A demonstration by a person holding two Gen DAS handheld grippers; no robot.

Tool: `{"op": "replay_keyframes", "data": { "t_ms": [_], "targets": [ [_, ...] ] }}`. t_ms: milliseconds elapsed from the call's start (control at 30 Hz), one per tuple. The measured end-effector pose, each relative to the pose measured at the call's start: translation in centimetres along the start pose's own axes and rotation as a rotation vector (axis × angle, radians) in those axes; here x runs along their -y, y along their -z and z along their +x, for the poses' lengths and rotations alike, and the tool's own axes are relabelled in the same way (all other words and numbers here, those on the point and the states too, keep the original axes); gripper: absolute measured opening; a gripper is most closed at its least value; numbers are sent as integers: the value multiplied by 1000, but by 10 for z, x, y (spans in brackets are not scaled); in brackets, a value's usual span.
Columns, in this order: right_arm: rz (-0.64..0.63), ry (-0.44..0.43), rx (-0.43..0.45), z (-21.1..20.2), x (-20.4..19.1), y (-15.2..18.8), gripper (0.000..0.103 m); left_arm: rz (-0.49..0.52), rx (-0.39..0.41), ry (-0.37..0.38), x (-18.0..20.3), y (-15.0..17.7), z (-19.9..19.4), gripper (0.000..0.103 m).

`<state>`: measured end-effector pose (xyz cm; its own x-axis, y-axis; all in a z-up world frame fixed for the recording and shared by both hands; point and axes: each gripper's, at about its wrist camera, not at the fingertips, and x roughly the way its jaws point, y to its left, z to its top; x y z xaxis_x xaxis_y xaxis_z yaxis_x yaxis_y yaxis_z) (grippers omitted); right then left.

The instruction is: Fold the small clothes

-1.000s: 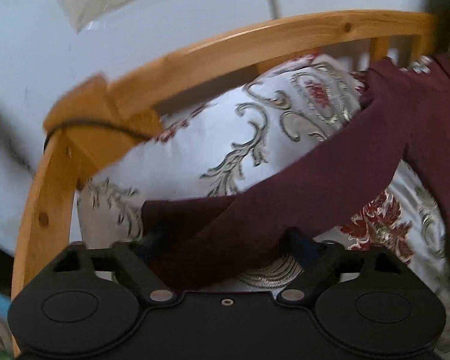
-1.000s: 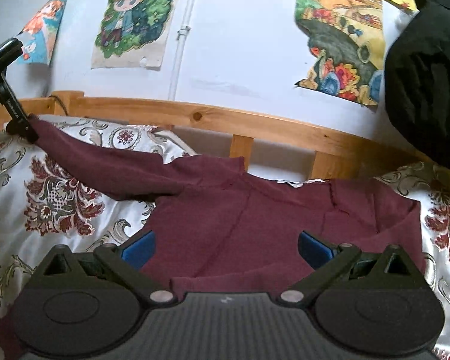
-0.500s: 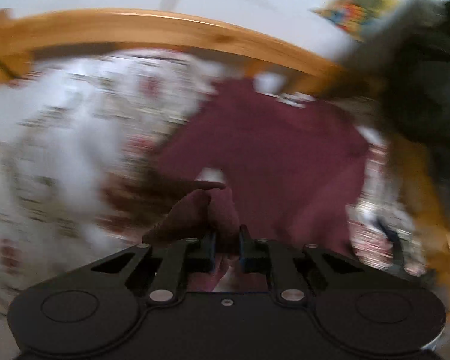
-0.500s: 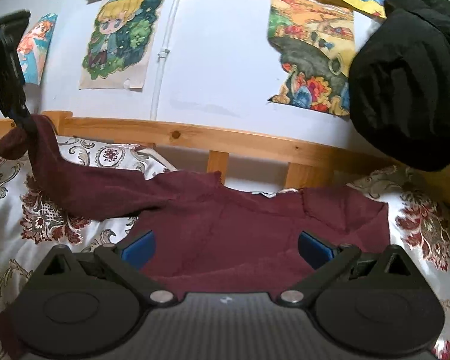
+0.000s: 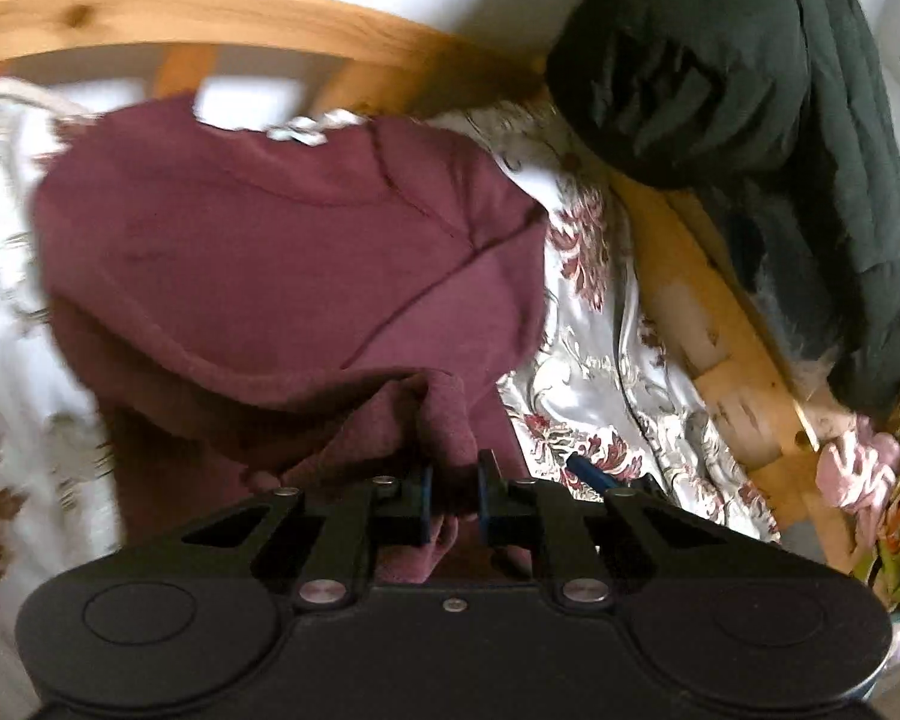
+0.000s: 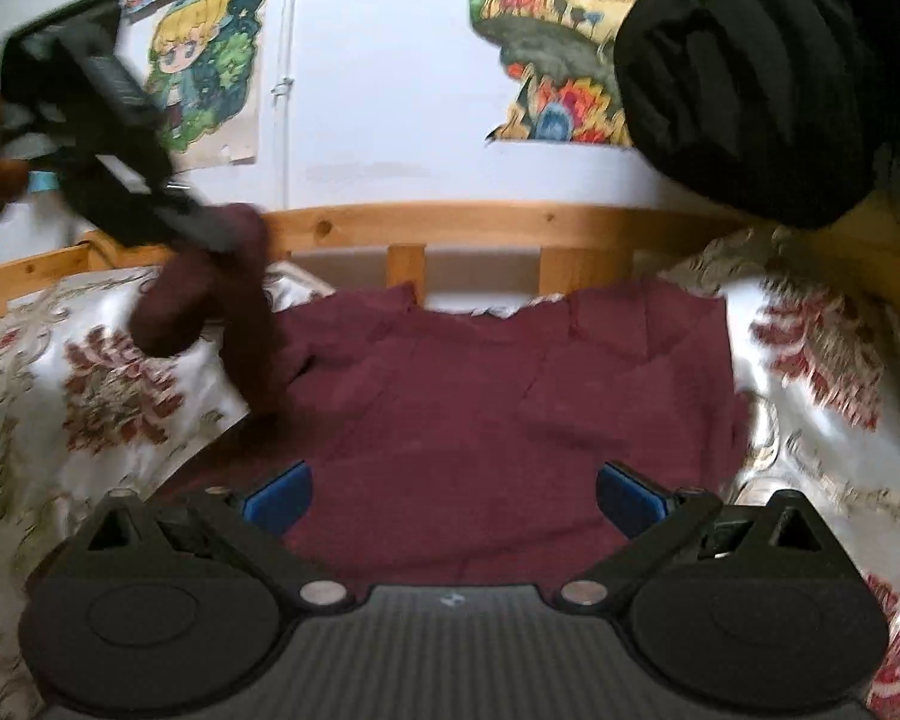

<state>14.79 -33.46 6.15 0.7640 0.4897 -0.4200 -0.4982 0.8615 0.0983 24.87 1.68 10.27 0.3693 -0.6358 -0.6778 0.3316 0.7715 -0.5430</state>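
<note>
A maroon sweater [image 5: 282, 252] lies flat on the floral bedspread [image 6: 90, 390], neck toward the headboard. My left gripper [image 5: 453, 480] is shut on the end of its sleeve [image 5: 402, 420], which bunches up between the blue pads. In the right wrist view that left gripper [image 6: 210, 234] hangs above the sweater's left side, and the sleeve [image 6: 246, 324] drapes down from it. My right gripper [image 6: 450, 495] stands open low over the sweater's [image 6: 480, 408] near part, nothing between its fingers.
A wooden bed rail [image 6: 480, 222] runs behind the sweater and down the right side [image 5: 708, 312]. A dark padded jacket [image 6: 780, 72] hangs over the right corner. Posters [image 6: 210, 78] cover the wall. Pink cloth [image 5: 858, 468] lies beyond the rail.
My left gripper closed on the sleeve end, lifted it off the bedspread and swung it right, toward the sweater's body. The right gripper stayed open and shifted a little.
</note>
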Motion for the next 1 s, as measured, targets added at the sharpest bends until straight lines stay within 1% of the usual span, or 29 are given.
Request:
{"op": "replay_keyframes", "data": {
  "t_ms": [67,233,300,367,400,433,467,533,567,600,633,700,767,800,833,933,1000],
  "targets": [
    [-3,-40,-27,-2,3,6,103,21,-26,1,5,-4,26,14],
    [-22,-67,-92,4,4,21,103,11,-65,10,3,-7,87,15],
    [-8,-72,-117,7,5,23,103,32,-65,-15,2,-4,108,15],
    [5,-73,-133,11,6,26,103,70,-61,-68,2,1,126,19],
    [12,-75,-139,12,7,27,103,68,-68,-74,1,4,132,24],
    [18,-76,-146,13,8,28,103,45,-75,-59,-4,6,136,29],
    [23,-76,-155,14,9,29,103,13,-74,-37,-10,9,138,31],
    [31,-81,-170,16,9,31,103,-40,-69,-7,-21,12,136,45],
    [34,-83,-175,17,8,32,103,-56,-63,9,-26,14,132,50],
    [35,-85,-179,19,8,32,103,-65,-49,25,-31,15,126,59],
    [35,-87,-183,20,7,32,103,-69,-31,30,-35,16,119,65],
    [38,-87,-189,23,5,30,103,-61,17,21,-45,19,102,72],
    [54,-89,-188,27,6,28,103,-62,83,-12,-60,24,81,77],
    [67,-88,-185,29,6,27,103,-74,115,-37,-70,26,71,81],
    [78,-84,-183,31,7,25,103,-95,150,-75,-81,30,61,82],
    [103,-35,-184,41,9,19,102,-158,209,-214,-113,42,40,82],
    [145,-32,-181,48,15,15,96,-176,232,-320,-128,52,34,84]
  ]
}}
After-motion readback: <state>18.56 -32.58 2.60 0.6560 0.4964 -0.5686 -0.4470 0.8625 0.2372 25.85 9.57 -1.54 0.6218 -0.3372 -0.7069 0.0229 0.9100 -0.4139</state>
